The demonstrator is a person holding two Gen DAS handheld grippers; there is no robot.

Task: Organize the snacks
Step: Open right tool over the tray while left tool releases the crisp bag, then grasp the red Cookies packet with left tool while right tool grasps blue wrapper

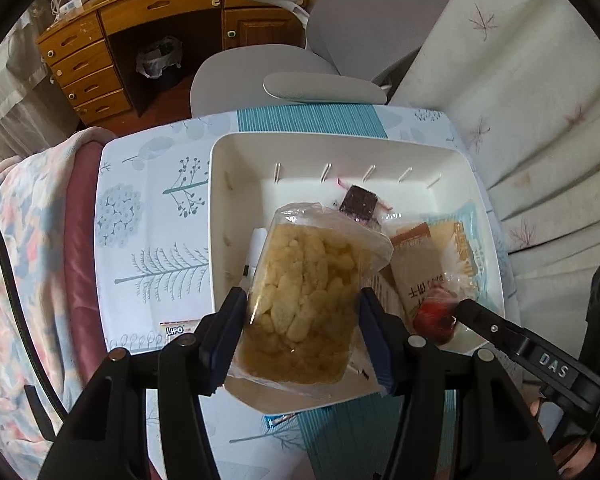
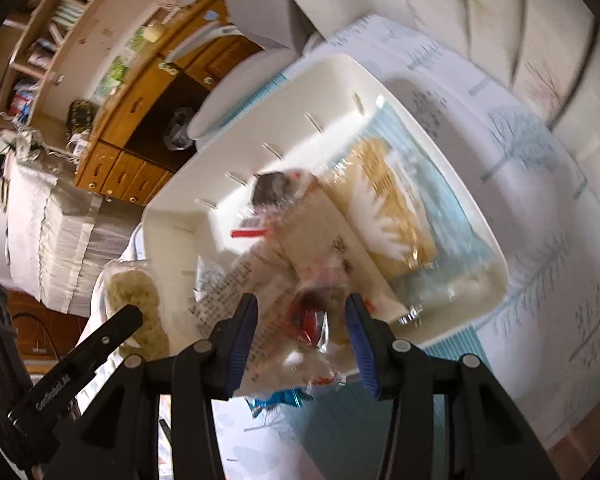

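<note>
Left gripper clamps a clear crinkly bag of pale puffed pieces over the white plastic bin. Right gripper, blurred, pinches a small red-and-clear wrapped snack above the bin's near end. Only the right view shows bookshelves.

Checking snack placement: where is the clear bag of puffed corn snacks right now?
In the left wrist view, the puffed snack bag sits between the left gripper fingers, over the near-left part of the white bin.
</note>
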